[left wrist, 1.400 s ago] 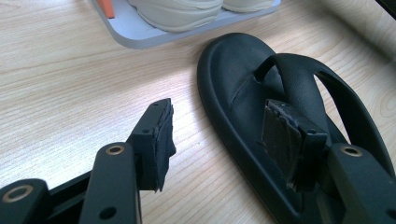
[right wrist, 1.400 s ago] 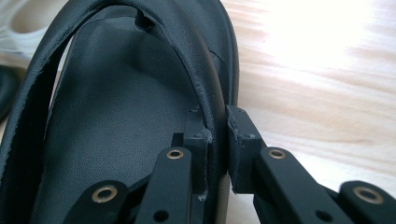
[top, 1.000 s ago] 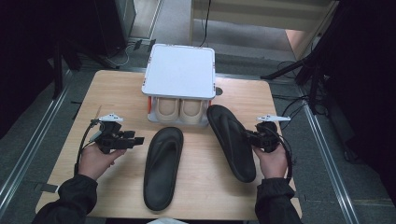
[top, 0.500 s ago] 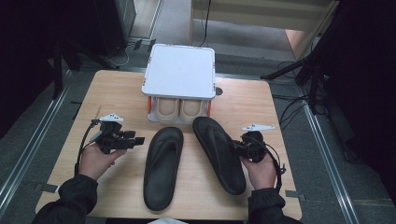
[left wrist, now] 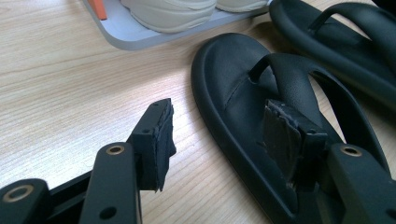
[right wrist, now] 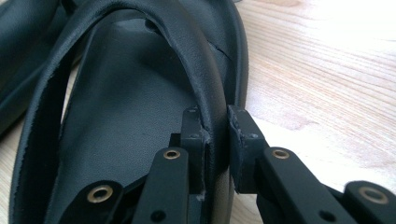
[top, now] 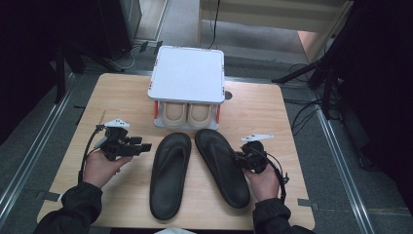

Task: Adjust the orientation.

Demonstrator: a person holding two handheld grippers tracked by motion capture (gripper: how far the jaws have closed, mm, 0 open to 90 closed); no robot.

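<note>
Two black flip-flop sandals lie side by side on the wooden table (top: 272, 112). My left gripper (top: 146, 146) hovers open just left of the left sandal (top: 168, 175); in the left gripper view its jaws (left wrist: 219, 135) stand wide with that sandal's (left wrist: 233, 93) strap behind the right pad and nothing gripped. My right gripper (top: 238, 158) is at the right sandal's (top: 221, 165) outer side. In the right gripper view it (right wrist: 215, 140) is shut on the sandal's strap (right wrist: 196, 56), and the jaws have just eased open slightly with the strap still between them.
A white two-level shoe rack (top: 187, 73) stands at the table's far middle, with a pair of beige shoes (top: 187, 113) on its lower shelf (left wrist: 126, 32). Cables trail on the floor to the right. Bare wood lies at both sides of the sandals.
My right gripper has carried the right sandal leftward and toward the person, setting it close beside the left sandal. The left hand has stayed still.
</note>
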